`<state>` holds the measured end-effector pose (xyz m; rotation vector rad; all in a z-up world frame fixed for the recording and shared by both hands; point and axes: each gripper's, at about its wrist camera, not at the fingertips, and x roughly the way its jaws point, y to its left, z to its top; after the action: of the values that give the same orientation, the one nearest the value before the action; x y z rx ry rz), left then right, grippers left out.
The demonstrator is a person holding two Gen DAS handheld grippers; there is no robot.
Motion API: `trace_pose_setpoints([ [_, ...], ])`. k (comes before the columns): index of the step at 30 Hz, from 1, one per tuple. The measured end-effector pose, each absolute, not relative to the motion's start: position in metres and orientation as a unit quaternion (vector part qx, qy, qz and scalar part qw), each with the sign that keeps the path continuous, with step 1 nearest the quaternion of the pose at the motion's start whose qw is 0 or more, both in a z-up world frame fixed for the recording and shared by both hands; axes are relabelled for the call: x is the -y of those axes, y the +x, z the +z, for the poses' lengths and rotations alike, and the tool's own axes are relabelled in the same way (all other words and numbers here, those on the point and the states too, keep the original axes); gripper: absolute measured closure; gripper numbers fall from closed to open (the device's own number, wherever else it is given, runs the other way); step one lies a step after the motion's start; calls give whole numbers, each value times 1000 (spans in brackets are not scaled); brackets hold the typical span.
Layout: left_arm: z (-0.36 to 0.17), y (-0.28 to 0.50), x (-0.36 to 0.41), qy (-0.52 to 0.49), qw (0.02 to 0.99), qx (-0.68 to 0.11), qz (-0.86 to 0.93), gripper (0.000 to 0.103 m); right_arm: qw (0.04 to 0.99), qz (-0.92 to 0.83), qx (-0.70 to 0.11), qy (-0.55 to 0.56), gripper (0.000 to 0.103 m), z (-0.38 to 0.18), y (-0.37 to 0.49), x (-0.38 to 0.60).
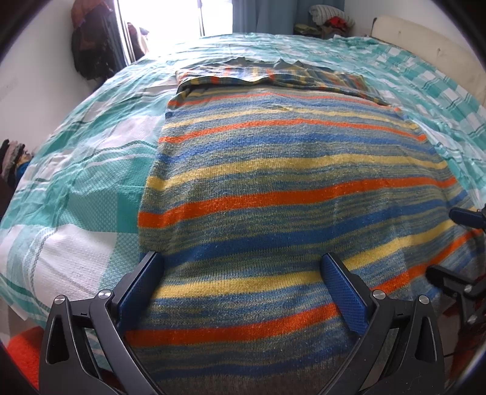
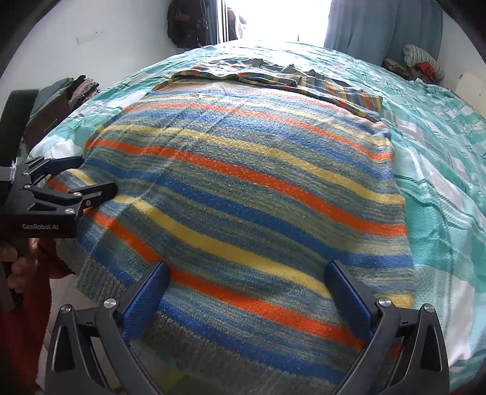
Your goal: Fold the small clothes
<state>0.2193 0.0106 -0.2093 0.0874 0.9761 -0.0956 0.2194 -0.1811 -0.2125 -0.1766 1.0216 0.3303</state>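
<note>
Left gripper [image 1: 241, 284]: tilted down over the near hem, jaws spread, grasping nothing.
Right gripper [image 2: 246, 291]: tilted down likewise, released, jaws wide.
Striped sweater [image 1: 288, 170]: flat on the bed, sleeves folded across its far end.
Bed [image 1: 91, 170]: teal-checked cover; window beyond.
Hidden: sweater's collar.

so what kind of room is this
Most likely a bedroom: a striped knit sweater lies spread on a bed with a teal-and-white checked cover, blue-grey curtains hang by a bright window, and folded clothes are piled in the corner.
</note>
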Motion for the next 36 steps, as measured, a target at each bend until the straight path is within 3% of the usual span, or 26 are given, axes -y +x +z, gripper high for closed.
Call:
trace_pose_setpoints([
  [9, -208, 186, -3, 129, 854, -497, -83, 1, 802, 145, -579, -31, 2, -211, 189, 224],
  [12, -202, 170, -2, 149, 842, -511, -90, 1, 793, 134, -595, -9, 8, -204, 180, 237],
  [15, -180, 158, -17, 107, 856, -495, -101, 2, 812, 116, -572, 30, 8, -180, 174, 261],
  [19, -153, 160, -70, -27, 874, -476, -94, 1, 816, 106, -567, 37, 8, -164, 173, 286],
  [24, -177, 181, -119, -150, 835, -521, -95, 3, 789, 146, -597, -2, 16, -175, 181, 290],
  [32, -198, 181, -110, -143, 802, -566, -125, 26, 777, 186, -598, 69, 23, -180, 183, 305],
  [34, -203, 183, -105, -123, 796, -581, -119, 34, 763, 202, -608, 82, 30, -187, 186, 303],
  [36, -207, 183, -100, -105, 789, -593, -120, 42, 751, 213, -619, 86, 45, -193, 190, 299],
])
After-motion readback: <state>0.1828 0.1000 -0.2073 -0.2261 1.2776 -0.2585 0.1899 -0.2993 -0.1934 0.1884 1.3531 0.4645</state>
